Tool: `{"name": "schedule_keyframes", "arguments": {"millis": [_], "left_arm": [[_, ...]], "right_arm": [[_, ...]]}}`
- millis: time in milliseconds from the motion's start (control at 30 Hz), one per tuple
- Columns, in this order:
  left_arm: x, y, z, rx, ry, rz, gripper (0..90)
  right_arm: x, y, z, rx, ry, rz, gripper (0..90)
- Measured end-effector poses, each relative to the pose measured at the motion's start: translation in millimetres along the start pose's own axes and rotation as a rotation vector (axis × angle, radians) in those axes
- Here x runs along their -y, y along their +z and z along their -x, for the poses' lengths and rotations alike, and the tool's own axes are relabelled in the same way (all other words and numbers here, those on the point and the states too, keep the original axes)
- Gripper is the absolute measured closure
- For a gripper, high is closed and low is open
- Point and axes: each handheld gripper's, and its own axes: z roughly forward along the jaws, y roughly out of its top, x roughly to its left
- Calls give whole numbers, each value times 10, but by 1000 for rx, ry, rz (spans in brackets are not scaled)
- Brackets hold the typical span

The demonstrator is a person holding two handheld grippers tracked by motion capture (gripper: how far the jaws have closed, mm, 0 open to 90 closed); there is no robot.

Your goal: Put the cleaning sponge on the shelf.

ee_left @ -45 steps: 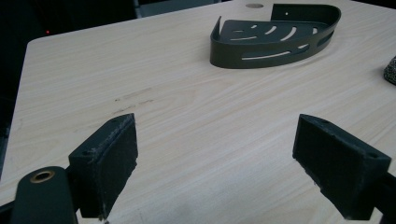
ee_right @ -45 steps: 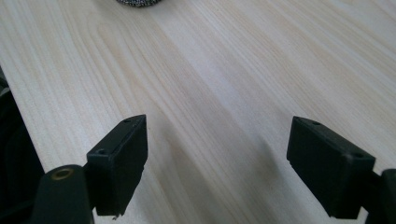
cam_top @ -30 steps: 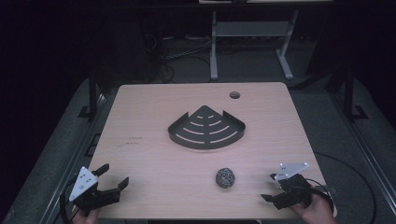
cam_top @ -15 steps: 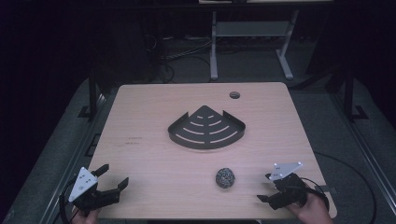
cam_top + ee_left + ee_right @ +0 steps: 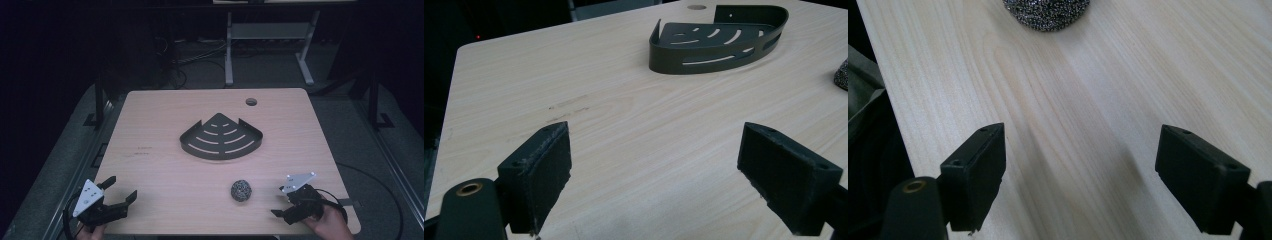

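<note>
A dark fan-shaped corner basket (image 5: 221, 137) lies flat at the middle of the wooden table (image 5: 165, 115). A silvery steel-wool ball (image 5: 241, 190) rests nearer the front edge, right of centre. My right gripper (image 5: 279, 202) is low at the front right, open, pointing left toward the ball and a short way from it. In the right gripper view the ball (image 5: 1048, 12) lies ahead of the open gripper (image 5: 1080, 137). My left gripper (image 5: 121, 187) stands open at the front left corner with nothing in it. Its own view has the basket (image 5: 719, 45) far ahead of the gripper (image 5: 656, 145).
A round cable hole (image 5: 251, 102) is near the table's far right edge. Metal frame legs (image 5: 229, 50) and cables stand on the dark floor behind the table. Faint scuff marks (image 5: 569, 104) lie on the wood ahead of the left gripper.
My right gripper has shifted a little to the left, closer to the steel-wool ball. The left gripper has stayed where it was.
</note>
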Motion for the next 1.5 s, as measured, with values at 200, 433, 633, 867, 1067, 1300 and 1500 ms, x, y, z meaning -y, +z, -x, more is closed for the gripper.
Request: {"name": "schedule_keyframes", "arguments": {"millis": [200, 433, 633, 867, 1067, 1300, 1500], "left_arm": [[0, -1, 1, 0, -1, 0, 133], [0, -3, 3, 0, -1, -1, 133], [1, -5, 4, -1, -3, 0, 133], [1, -8, 3, -2, -4, 2, 132], [1, -10, -1, -2, -4, 3, 133], [-1, -12, -2, -3, -1, 2, 133], [0, -13, -3, -3, -3, 4, 133]], "right_arm": [[-58, 2, -5, -5, -13, -7, 198], [-144, 23, -22, -13, -37, -21, 198], [-220, 46, -28, -20, -57, -27, 198], [-280, 73, -36, -23, -73, -35, 198], [-332, 98, -43, -33, -87, -48, 198], [-413, 113, -51, -38, -105, -53, 196], [-485, 156, -65, -47, -117, -71, 194]]}}
